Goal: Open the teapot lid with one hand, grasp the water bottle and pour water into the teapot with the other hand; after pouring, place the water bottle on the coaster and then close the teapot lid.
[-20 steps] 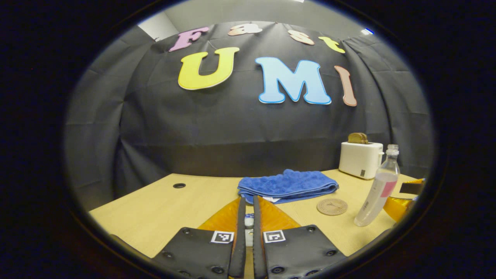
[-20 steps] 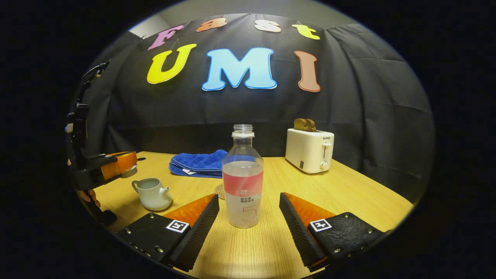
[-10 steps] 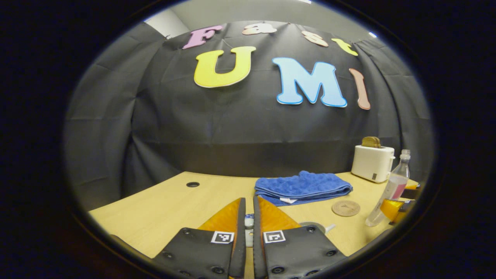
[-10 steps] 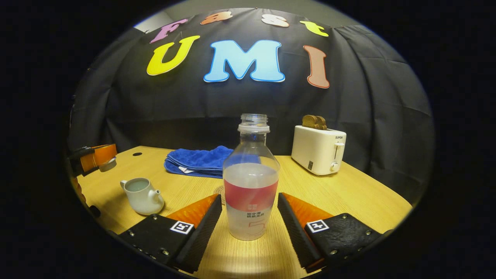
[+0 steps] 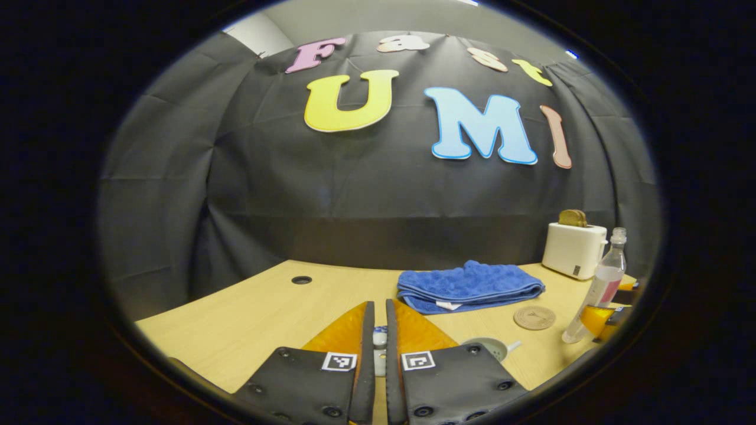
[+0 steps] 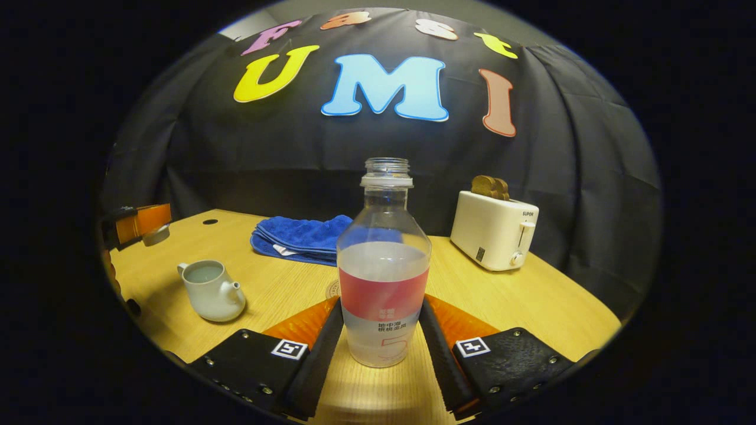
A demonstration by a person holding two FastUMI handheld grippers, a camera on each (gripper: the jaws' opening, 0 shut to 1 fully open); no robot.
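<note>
Right gripper (image 6: 381, 330) clasps the bottle (image 6: 383, 277) — left gripper (image 5: 378, 345) holds the lid (image 5: 380, 337) above the open teapot (image 6: 208, 290).

I see dim, overhead-lit pictures, both sharp; fisheye bending curves the table (image 6: 531, 301) edge, and soft shadows pool beneath the water bottle (image 6: 384, 265).
</note>
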